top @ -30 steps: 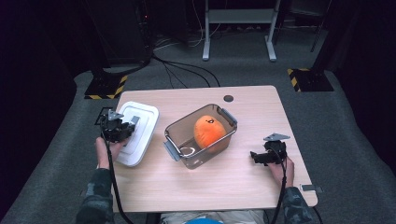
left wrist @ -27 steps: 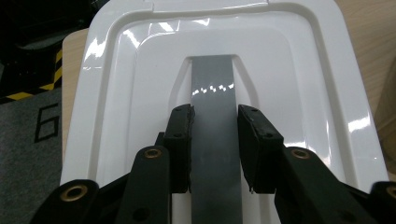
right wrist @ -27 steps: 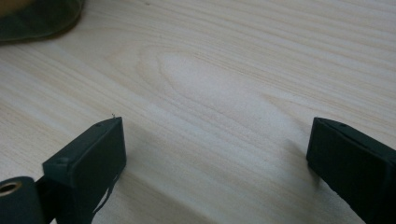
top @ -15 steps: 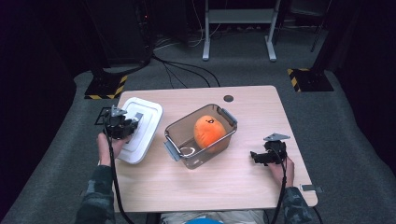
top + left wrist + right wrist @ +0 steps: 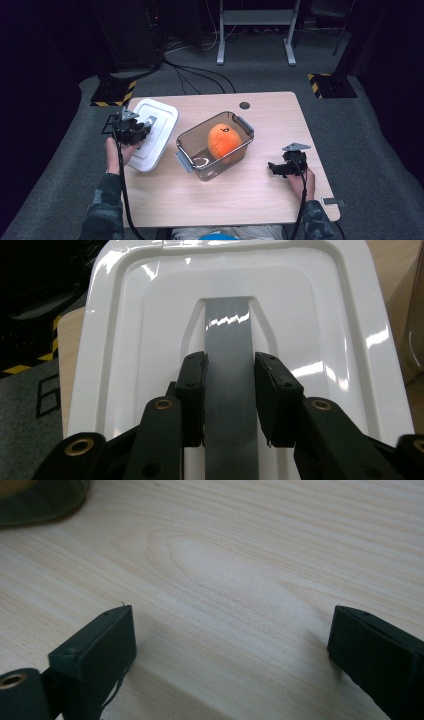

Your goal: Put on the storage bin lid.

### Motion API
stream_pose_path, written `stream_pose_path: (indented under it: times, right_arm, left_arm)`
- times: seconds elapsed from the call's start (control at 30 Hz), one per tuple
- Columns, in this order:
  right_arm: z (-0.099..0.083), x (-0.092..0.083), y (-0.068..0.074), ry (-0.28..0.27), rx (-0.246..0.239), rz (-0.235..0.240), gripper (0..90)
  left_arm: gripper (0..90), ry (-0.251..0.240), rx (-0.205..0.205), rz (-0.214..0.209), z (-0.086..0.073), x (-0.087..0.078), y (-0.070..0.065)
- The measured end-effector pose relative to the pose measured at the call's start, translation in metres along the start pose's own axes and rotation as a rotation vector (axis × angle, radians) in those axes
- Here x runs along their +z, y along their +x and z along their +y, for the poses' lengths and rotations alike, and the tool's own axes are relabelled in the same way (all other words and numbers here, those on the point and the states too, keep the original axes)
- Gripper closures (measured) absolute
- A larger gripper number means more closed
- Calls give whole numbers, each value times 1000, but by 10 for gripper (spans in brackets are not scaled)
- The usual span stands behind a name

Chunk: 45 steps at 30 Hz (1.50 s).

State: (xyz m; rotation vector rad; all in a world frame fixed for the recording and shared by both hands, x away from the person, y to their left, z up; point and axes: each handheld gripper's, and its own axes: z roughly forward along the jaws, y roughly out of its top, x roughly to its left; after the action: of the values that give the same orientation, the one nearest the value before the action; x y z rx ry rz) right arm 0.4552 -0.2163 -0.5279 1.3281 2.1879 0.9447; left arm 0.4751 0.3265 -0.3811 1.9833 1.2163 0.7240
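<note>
A white container lid (image 5: 156, 134) with a grey raised handle strip (image 5: 229, 365) is at the table's left side, lifted and tilted. My left gripper (image 5: 141, 131) is shut on that grey handle (image 5: 229, 390), one pad on each side of it. To the lid's right stands a clear plastic box (image 5: 192, 156) with grey latches, and an orange plush toy (image 5: 224, 140) lies inside it. My right gripper (image 5: 274, 168) rests low over the bare wood (image 5: 240, 580) right of the box, jaws wide open with nothing between them (image 5: 232, 650).
The wooden table (image 5: 230, 200) has a round cable hole (image 5: 244, 105) near its far edge. Cables trail from both grippers toward the person. Dark carpet, stand feet with hazard stripes (image 5: 114, 93) and a metal frame (image 5: 255, 30) lie beyond the table.
My left gripper has risen and moved a little toward the far side, carrying the white lid with it. The right gripper has stayed where it was.
</note>
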Motion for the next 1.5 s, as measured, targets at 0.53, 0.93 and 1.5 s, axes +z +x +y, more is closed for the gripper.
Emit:
stream_pose_path:
  times: [0.53,0.93,1.5]
  right_arm:
    - [0,0,0,-1,1,1,48]
    - [0,0,-1,1,-7,1,50]
    - [0,0,-1,-1,-4,4,53]
  left_arm:
    - [664,-25,54,-33,30,-15,-14]
    - [664,-31,107,-61,51,-16,-32]
    - [664,-32,179,-96,73,-10,-58]
